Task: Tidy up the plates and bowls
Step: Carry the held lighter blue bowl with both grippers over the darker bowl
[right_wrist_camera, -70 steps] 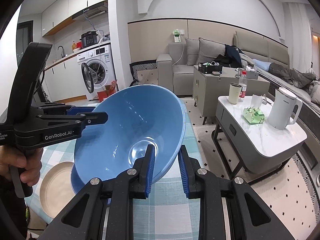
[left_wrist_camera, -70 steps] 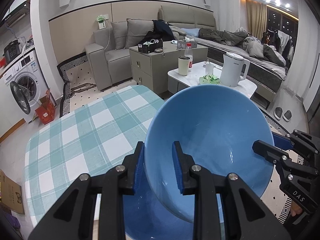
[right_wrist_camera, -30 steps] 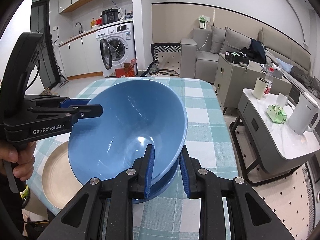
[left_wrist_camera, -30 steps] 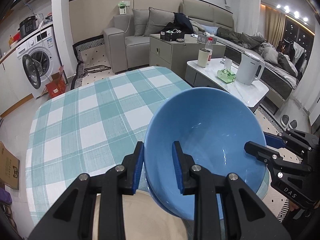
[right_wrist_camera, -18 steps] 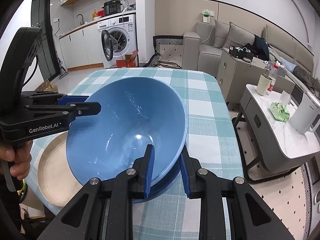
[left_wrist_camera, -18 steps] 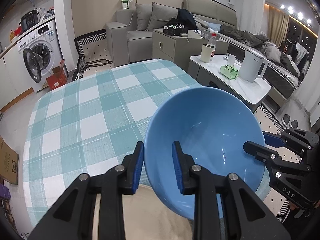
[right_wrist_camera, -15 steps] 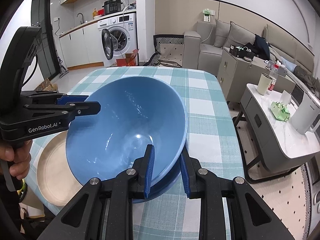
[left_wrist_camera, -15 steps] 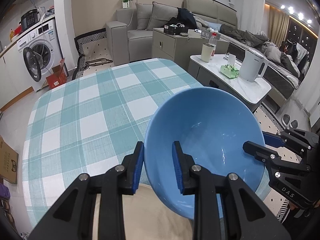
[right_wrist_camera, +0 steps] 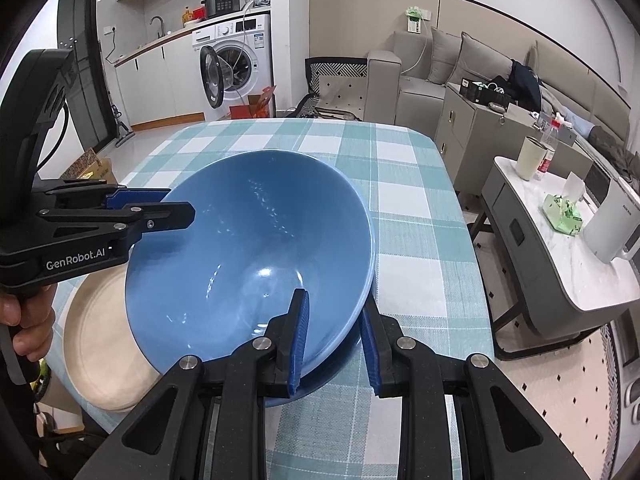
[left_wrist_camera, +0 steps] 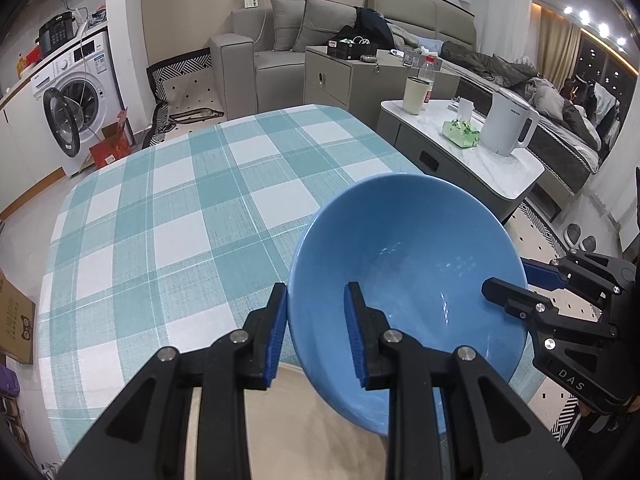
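bowl (left_wrist_camera: 412, 280) rim is pinched on opposite sides, by the left tool (left_wrist_camera: 316, 336) and the right tool (right_wrist_camera: 334, 344), each closed narrowly on the blue wall so the weight is shared and the tilt is controlled. it is held tipped over a second blue dish (right_wrist_camera: 320, 380) on the checked worktop (left_wrist_camera: 180, 208), just beside a beige plate (right_wrist_camera: 100, 344), apparently so that it can be nested there.
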Demonstrator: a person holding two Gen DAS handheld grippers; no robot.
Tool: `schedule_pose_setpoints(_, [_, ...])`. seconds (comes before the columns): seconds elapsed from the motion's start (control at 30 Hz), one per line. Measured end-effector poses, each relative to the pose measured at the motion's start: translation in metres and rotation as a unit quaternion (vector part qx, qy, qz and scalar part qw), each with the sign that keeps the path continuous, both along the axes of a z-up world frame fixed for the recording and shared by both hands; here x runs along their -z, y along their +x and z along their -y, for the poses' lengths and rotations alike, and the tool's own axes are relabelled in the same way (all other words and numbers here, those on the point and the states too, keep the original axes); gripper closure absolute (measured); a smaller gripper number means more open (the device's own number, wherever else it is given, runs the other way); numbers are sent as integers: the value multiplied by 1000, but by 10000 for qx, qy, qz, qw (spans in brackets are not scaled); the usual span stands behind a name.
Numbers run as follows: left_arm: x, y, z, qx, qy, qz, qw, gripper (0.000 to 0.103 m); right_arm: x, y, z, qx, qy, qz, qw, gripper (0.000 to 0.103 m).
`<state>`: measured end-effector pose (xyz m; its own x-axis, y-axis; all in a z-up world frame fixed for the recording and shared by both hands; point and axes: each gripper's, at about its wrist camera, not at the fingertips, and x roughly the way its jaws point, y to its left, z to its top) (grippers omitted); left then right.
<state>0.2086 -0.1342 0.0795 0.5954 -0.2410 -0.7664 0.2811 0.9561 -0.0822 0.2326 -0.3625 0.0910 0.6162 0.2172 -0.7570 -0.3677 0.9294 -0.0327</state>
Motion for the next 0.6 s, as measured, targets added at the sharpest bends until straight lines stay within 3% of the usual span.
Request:
schedule_pose_setpoints(0.33, [7,3,0,27,-33,-125,9999,77,6,2,-2,12,-111,-26,9999,75])
schedule_pose_setpoints(0.6, [11,4,1,50,-28,-177,9998,77,12,-3,-15,-21,-595,136,9981,66])
